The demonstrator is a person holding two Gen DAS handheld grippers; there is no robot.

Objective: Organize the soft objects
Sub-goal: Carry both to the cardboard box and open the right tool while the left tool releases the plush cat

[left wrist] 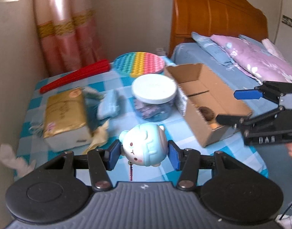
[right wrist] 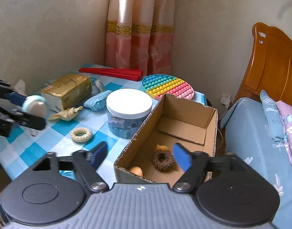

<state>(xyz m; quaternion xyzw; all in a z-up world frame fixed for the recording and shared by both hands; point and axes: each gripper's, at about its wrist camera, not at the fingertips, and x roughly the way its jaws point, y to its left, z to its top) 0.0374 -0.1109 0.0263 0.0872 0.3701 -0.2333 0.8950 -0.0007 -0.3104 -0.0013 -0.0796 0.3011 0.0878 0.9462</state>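
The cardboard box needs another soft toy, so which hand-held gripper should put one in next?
The left hand-held gripper. Its pads already squeeze the blue bear toy, with the cardboard box just beyond to the right. The right hand-held gripper is open and empty over the box.

Left gripper (left wrist: 144, 155): jaws partway closed, both blue pads pressing the sides of a squishy bear toy (left wrist: 144, 148), pitched down, held off the tabletop. Right gripper (right wrist: 140, 155): jaws spread wide, nothing between the pads, also angled down. In the left wrist view it sits at right, pads apart.
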